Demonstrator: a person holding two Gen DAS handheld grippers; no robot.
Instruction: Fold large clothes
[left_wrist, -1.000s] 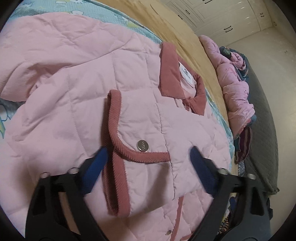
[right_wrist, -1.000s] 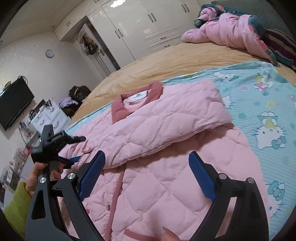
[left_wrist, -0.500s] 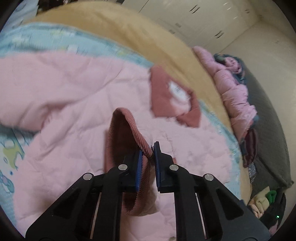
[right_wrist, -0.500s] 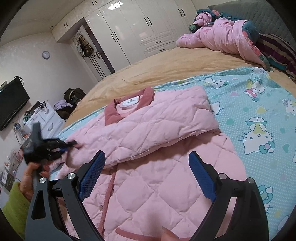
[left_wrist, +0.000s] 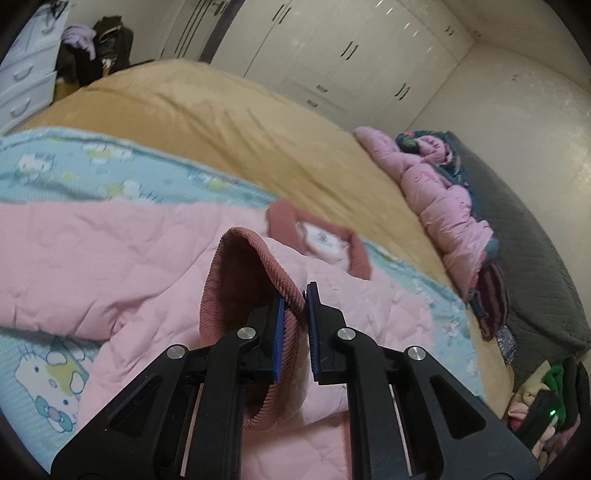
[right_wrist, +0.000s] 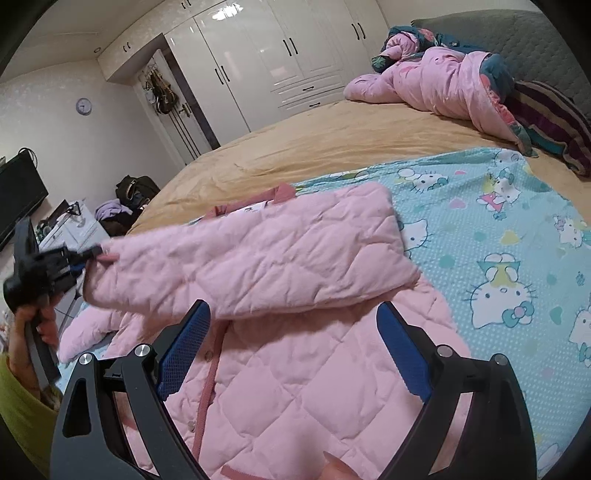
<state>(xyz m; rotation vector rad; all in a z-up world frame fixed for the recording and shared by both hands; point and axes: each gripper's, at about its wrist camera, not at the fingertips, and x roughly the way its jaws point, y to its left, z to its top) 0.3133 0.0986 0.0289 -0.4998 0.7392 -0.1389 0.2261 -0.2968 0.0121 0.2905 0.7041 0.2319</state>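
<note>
Low in the frame of the left wrist view, the left tongs are pinching the corduroy sleeve cuff of a pink quilted jacket, lifted clear of the body. In the right wrist view, the right tongs hang spread and empty above the jacket's front, bottom centre. The jacket lies on a teal cartoon-cat blanket over the bed. To fold well, the sleeve probably wants carrying straight across the chest and laying flat, without twisting. Mid-frame, a white label inside the collar is too blurred to read. Beyond, a pink duvet, then white wardrobes.
</note>
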